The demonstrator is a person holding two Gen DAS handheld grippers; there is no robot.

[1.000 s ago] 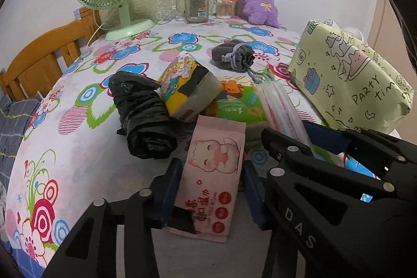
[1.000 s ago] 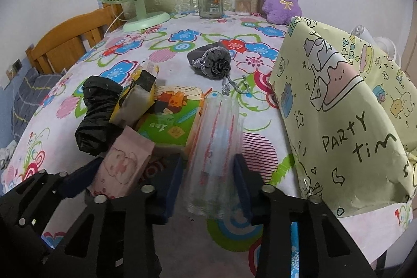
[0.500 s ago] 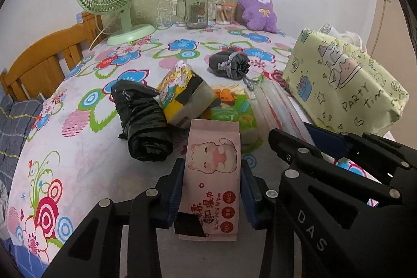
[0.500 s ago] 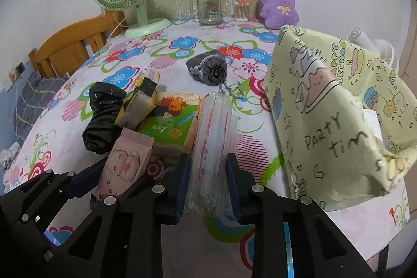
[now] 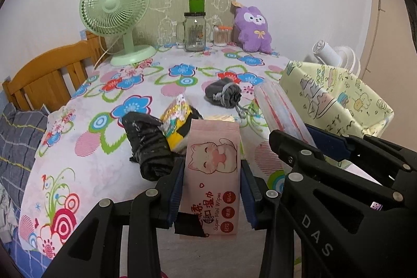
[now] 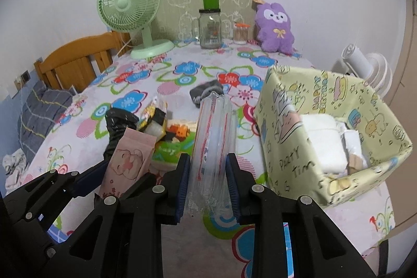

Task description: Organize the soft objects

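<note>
My left gripper (image 5: 211,179) is shut on a pink pack of wet wipes (image 5: 212,173) and holds it above the flowered table; the pack also shows in the right wrist view (image 6: 127,163). My right gripper (image 6: 208,173) is shut on a clear plastic pack with red stripes (image 6: 213,137), lifted beside the yellow "Party Time" box (image 6: 294,147). The box holds white folded items (image 6: 323,145). On the table lie a black bag roll (image 5: 148,145), a yellow tissue pack (image 5: 177,121), a green pack (image 6: 169,147) and a grey drawstring pouch (image 5: 221,95).
At the back stand a green fan (image 5: 117,17), a glass jar (image 5: 195,33), a cotton-swab jar (image 5: 222,35) and a purple plush (image 5: 254,30). A wooden chair (image 5: 44,74) is at the left edge. A white device (image 6: 365,64) is behind the box.
Both grippers closed on their packs and lifted them off the table. The views rose, so the inside of the yellow box now shows.
</note>
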